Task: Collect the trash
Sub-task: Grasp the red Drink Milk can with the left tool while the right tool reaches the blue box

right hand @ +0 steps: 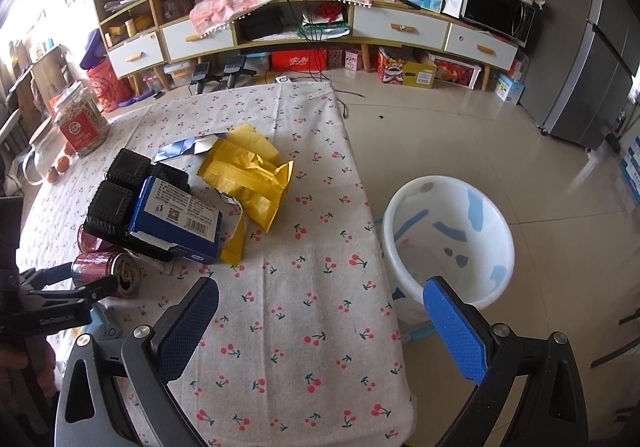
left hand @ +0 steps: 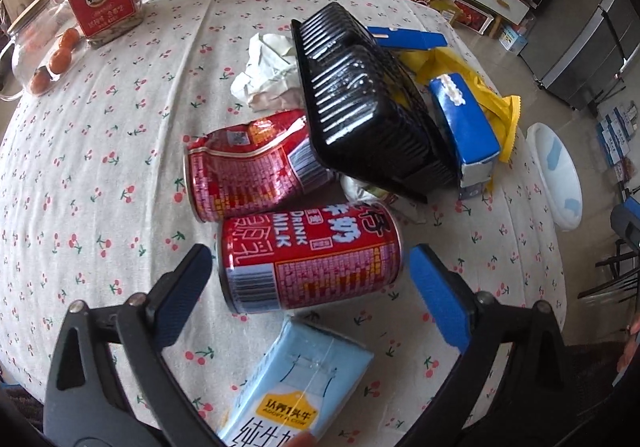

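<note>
Left wrist view: left claw (left hand: pixel 310 267) wide open astride red can (left hand: pixel 310 261), pads apart, nothing held.

Both wrist views look steeply down, sharing the table (right hand: pixel 320 307).

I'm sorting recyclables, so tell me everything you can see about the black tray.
The black tray looks like thin glossy plastic, ribbed, moulded into compartments. It lies upside down and tilted on the trash pile on the cherry-print tablecloth. Its low edge overlaps a crushed red can; a blue carton leans against one side, crumpled paper lies by the other. No gripper touches it.
</note>
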